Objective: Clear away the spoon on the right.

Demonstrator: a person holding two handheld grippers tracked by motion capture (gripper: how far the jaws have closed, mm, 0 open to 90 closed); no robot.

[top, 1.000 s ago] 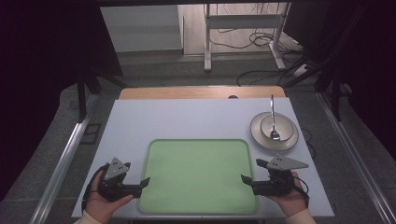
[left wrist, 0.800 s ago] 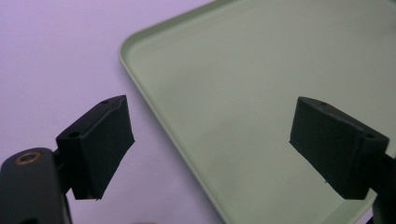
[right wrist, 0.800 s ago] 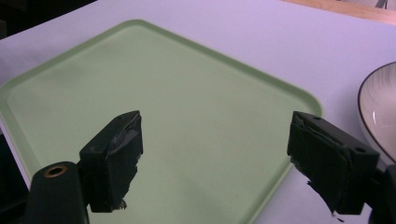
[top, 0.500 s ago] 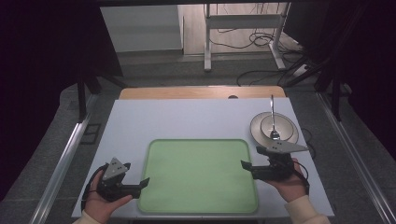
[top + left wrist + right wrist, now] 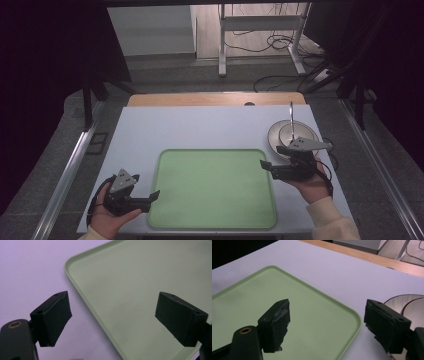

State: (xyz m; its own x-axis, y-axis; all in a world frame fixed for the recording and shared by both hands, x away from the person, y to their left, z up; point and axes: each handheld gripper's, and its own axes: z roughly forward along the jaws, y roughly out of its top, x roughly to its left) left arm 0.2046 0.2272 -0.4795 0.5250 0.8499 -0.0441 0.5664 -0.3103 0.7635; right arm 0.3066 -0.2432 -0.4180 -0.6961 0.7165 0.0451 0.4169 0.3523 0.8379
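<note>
Bowl (image 5: 294,135), right of frame, seems the target: right gripper (image 5: 270,168) (jaws spread, empty) should straddle its rim squarely; left gripper (image 5: 150,197), also spread, idles beside tray (image 5: 215,220).

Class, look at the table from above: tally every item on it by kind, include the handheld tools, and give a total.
Green tray: 1
Round dish: 1
Metal utensil standing in the dish: 1
Handheld tool: 2, left tool and right tool, both open
Total: 5
</note>
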